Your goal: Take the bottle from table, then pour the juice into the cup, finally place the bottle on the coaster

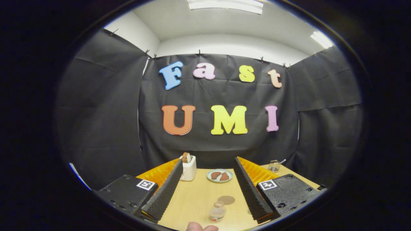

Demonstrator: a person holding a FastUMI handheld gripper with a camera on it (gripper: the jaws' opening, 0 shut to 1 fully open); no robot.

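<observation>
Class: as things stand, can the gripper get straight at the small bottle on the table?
Probably yes. The gripper is open, its fingers spread wide, and the small bottle stands upright on the table between them with nothing in the gap. The coaster lies just beyond the bottle, out of the way.

The gripper (205,189) has two long fingers (163,192) with ribbed, sawtooth pads, each mounted on a black block with screw holes and a square black-and-white marker (146,184), at lower left and lower right of the frame.
</observation>
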